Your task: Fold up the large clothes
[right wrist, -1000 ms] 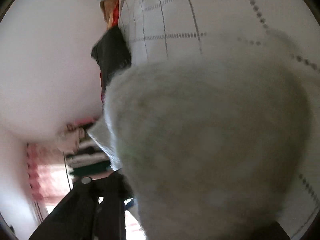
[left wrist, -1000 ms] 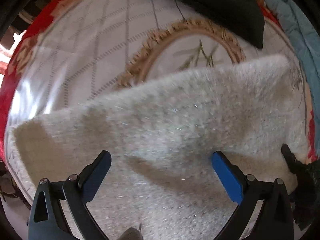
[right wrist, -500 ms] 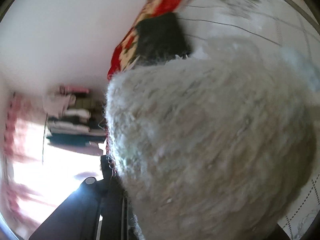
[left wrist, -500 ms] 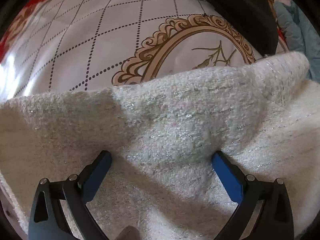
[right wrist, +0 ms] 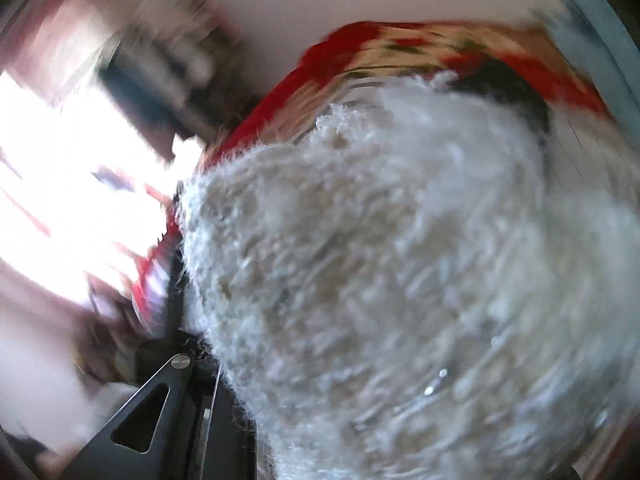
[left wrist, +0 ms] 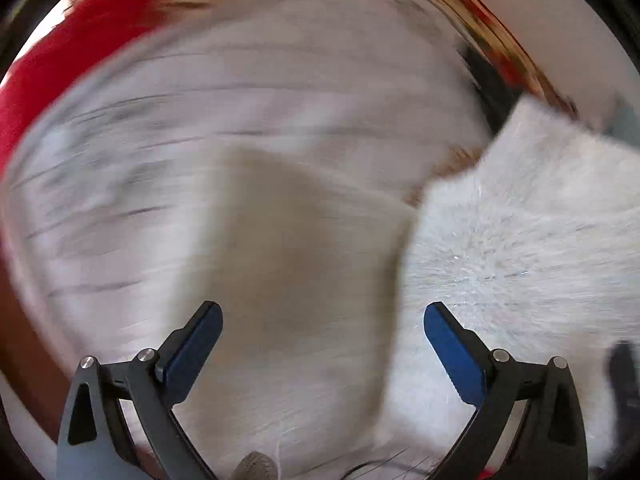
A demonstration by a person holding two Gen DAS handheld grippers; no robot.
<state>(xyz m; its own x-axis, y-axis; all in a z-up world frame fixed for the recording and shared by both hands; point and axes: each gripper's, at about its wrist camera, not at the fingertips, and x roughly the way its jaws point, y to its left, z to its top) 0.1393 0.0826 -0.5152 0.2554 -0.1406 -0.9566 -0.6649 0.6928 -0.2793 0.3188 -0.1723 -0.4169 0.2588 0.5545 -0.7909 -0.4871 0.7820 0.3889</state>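
A fluffy white knitted garment (left wrist: 516, 232) lies on a white patterned tablecloth (left wrist: 224, 104); a shaded flap of it (left wrist: 304, 256) hangs in front of the left camera. My left gripper (left wrist: 322, 336) is open, its blue pads apart, with the cloth just beyond them and nothing held. In the right wrist view the same garment (right wrist: 400, 280) fills most of the picture, bunched right against the camera. It hides the right gripper's fingertips; only the left part of its black frame (right wrist: 160, 408) shows. Both views are blurred.
The tablecloth has a red flowered border (left wrist: 72, 40), which also shows in the right wrist view (right wrist: 400, 44). A black garment (right wrist: 508, 84) lies behind the white one. A bright window (right wrist: 52, 168) and a blurred rack of clothes (right wrist: 168, 60) are on the left.
The left gripper has swung left and pulled back from the garment, which now lies mostly to its right. The right camera has turned, the white garment still bunched against it.
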